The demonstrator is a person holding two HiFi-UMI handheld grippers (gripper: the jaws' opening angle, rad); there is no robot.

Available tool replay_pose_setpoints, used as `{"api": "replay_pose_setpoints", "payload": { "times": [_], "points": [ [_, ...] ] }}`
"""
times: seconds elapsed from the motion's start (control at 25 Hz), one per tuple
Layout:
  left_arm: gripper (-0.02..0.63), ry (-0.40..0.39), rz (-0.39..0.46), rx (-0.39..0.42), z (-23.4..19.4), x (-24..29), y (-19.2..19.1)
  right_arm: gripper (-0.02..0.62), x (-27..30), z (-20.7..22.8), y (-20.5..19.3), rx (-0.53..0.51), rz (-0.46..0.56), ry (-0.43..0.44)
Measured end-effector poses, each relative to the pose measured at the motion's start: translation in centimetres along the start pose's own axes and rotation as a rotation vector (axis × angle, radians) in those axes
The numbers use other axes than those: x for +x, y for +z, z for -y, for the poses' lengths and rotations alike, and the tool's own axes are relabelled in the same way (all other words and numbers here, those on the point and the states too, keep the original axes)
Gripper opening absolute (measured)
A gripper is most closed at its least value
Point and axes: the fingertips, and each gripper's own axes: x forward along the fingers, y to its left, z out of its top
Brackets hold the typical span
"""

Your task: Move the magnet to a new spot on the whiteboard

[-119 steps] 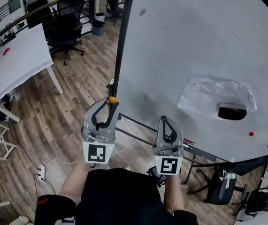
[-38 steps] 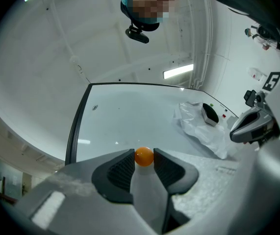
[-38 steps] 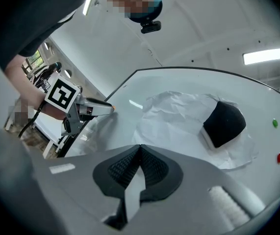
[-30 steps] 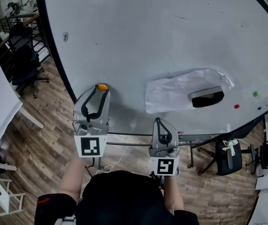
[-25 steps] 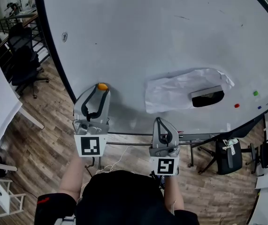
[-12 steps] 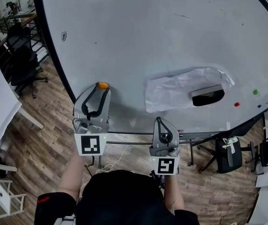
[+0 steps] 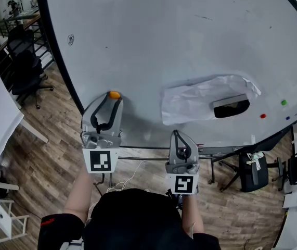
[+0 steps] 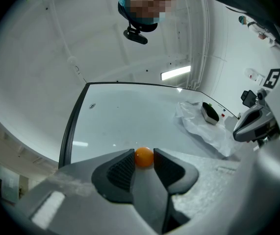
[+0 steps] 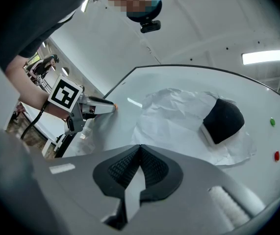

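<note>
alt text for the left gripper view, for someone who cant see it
Seen from just behind its jaws, the left hand-held gripper pinches a small orange magnet between its tips, in front of a large whiteboard. Further right on the board, a black eraser sits on a crumpled white sheet.

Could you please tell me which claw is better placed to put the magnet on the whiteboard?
Left. The left claw grips the orange magnet, its tips close to the whiteboard. The right claw is shut, empty, and sits further from the board.
</note>
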Motion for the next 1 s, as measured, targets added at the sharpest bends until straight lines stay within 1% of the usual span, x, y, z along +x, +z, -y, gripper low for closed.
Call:
{"api": "replay_pose_setpoints", "payload": {
  "times": [0.2, 0.32, 0.44, 0.68, 0.88, 1.0],
  "points": [
    [0.130, 0.013, 0.015, -0.017, -0.04, -0.07, 0.09, 0.002, -0.22, -0.03, -0.38, -0.007, -0.027, 0.002],
    [0.129, 0.016, 0.013, -0.029, 0.03, -0.11, 0.03, 0.002, -0.34, 0.17, -0.34, -0.007, -0.026, -0.005],
    [0.130, 0.011, 0.016, -0.022, 0.19, -0.08, 0.11, 0.002, -0.43, 0.30, -0.27, -0.010, -0.022, -0.008],
    [0.141, 0.010, 0.002, -0.008, 0.24, -0.08, 0.02, 0.002, -0.54, 0.32, 0.05, -0.002, -0.004, -0.009],
    [0.147, 0.003, -0.026, -0.014, 0.12, -0.45, -0.60, 0.002, -0.80, 0.26, -0.01, 0.003, -0.005, -0.005],
    [0.147, 0.017, -0.036, -0.028, -0.15, -0.83, -0.77, 0.002, -0.89, 0.21, 0.05, 0.005, -0.001, 0.001]
  ]
}}
